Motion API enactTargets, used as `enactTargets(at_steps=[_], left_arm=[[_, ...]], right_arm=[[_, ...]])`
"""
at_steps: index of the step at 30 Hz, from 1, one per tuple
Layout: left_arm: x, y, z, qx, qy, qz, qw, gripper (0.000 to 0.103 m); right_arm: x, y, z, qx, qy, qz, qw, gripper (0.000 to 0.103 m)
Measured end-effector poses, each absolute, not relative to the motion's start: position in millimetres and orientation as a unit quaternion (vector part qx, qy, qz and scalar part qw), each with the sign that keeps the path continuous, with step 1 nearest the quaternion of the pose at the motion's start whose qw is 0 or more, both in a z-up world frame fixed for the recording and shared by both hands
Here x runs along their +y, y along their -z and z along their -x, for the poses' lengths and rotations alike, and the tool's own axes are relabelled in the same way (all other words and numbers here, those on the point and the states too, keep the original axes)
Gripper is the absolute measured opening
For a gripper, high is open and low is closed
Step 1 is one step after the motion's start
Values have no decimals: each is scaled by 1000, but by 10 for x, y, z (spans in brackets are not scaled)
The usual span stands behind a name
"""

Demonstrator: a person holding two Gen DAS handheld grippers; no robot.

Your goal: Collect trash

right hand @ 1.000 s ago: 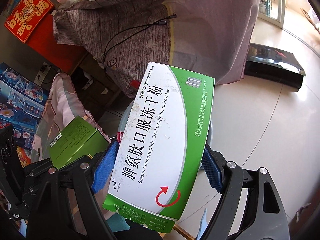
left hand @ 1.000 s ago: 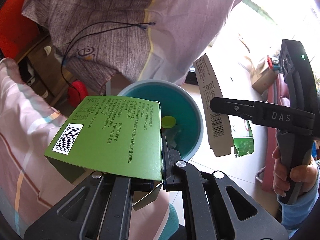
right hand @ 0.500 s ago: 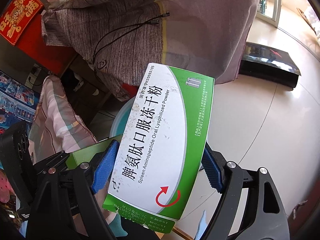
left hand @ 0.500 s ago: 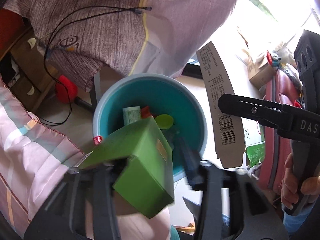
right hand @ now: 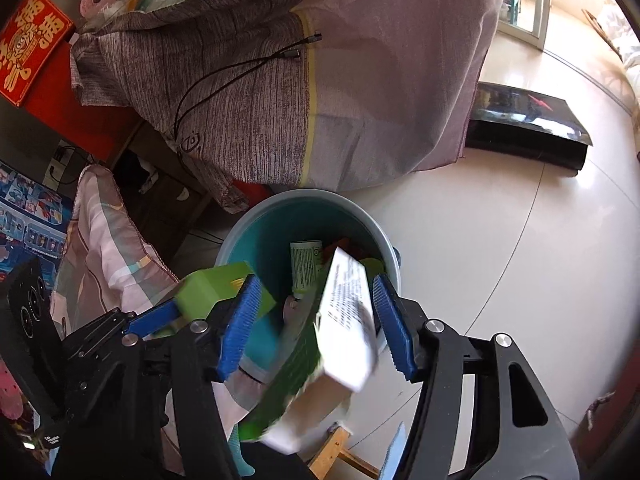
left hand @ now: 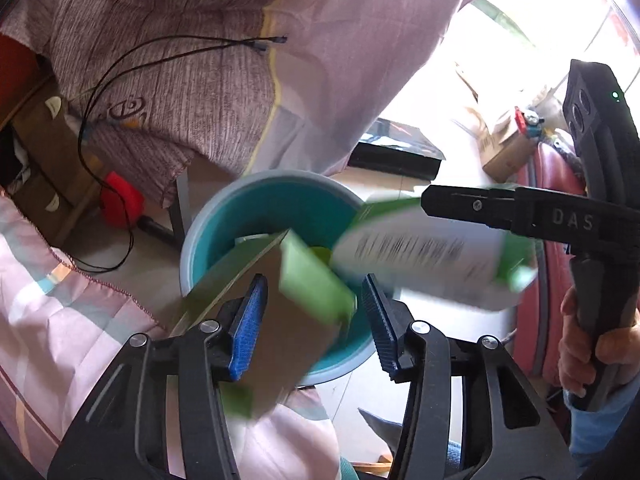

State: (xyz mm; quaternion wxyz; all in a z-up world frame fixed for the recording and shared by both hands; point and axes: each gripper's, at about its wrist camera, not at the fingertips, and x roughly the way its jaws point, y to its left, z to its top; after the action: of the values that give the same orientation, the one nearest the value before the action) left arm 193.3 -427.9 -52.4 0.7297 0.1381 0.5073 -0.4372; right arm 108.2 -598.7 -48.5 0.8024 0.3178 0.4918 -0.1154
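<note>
A teal bin [left hand: 256, 216] with a grey rim stands on the floor below both grippers; it also shows in the right wrist view [right hand: 276, 240]. My left gripper [left hand: 314, 312] is open, and a green carton [left hand: 288, 304] falls blurred between its blue pads toward the bin. My right gripper [right hand: 316, 320] is open, and a white-and-green medicine box [right hand: 340, 340] tumbles, blurred, between its pads over the bin. That box also shows in the left wrist view [left hand: 424, 260]. Several pieces of trash [right hand: 306, 264] lie inside the bin.
A brown-and-mauve draped cloth [left hand: 200, 60] with a black cable [left hand: 132, 68] hangs behind the bin. A pink striped blanket [left hand: 60, 320] lies at the left. A black flat box [right hand: 528, 128] lies on the tiled floor [right hand: 500, 260] at the right.
Both grippers have opened. The green carton has left the left jaws and the medicine box has left the right jaws; both are dropping toward the bin.
</note>
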Motion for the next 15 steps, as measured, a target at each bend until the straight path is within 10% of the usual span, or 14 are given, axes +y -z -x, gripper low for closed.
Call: enactTargets(at_steps=[10, 15], left_arm=[[-4243, 563, -2016, 519, 425, -134, 729, 46], [-4065, 506, -2027, 520, 411, -118, 740, 62]], right_arm=[[-5875, 590, -1120, 508, 104, -319, 794, 52], [-5834, 560, -1161, 508, 104, -315, 795, 65]])
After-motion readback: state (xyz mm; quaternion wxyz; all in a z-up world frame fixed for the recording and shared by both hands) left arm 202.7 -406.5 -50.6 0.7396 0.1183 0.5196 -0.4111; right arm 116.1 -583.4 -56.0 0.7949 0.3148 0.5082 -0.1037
